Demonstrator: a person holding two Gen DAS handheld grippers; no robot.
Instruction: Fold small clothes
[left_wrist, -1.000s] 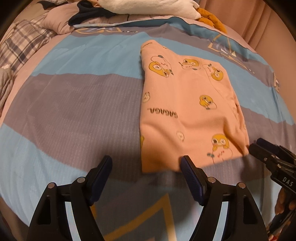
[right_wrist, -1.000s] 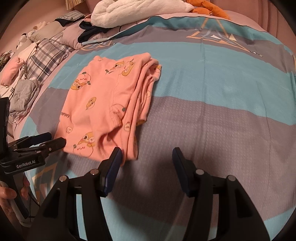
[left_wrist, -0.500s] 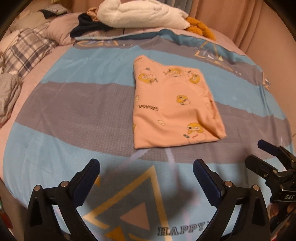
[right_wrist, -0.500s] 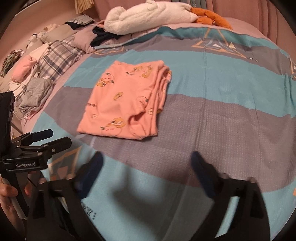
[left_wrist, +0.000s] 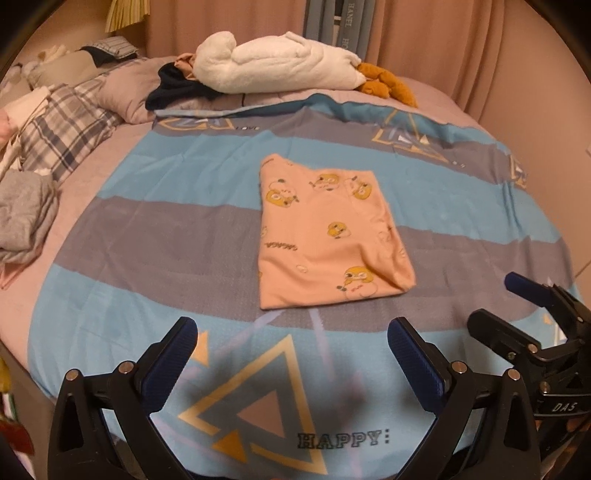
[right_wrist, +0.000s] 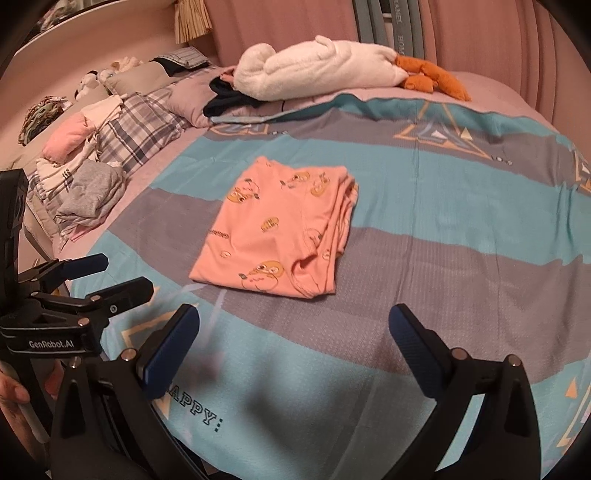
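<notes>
A small pink garment with yellow cartoon prints (left_wrist: 328, 236) lies folded into a flat rectangle in the middle of the blue and grey bedspread (left_wrist: 147, 229); it also shows in the right wrist view (right_wrist: 280, 229). My left gripper (left_wrist: 290, 349) is open and empty, held back above the bed's near edge, apart from the garment. My right gripper (right_wrist: 293, 339) is open and empty too, near the same edge. Each gripper shows in the other's view: the right one (left_wrist: 517, 310) at the right, the left one (right_wrist: 110, 280) at the left.
A white plush blanket (left_wrist: 280, 68) and an orange soft toy (left_wrist: 388, 83) lie at the head of the bed. A pile of grey, plaid and pink clothes (right_wrist: 85, 162) lies along the left side. Pink curtains (left_wrist: 461, 44) hang behind.
Both grippers have pulled back from the folded garment toward the bed's near edge and opened wider. The garment lies where it was.
</notes>
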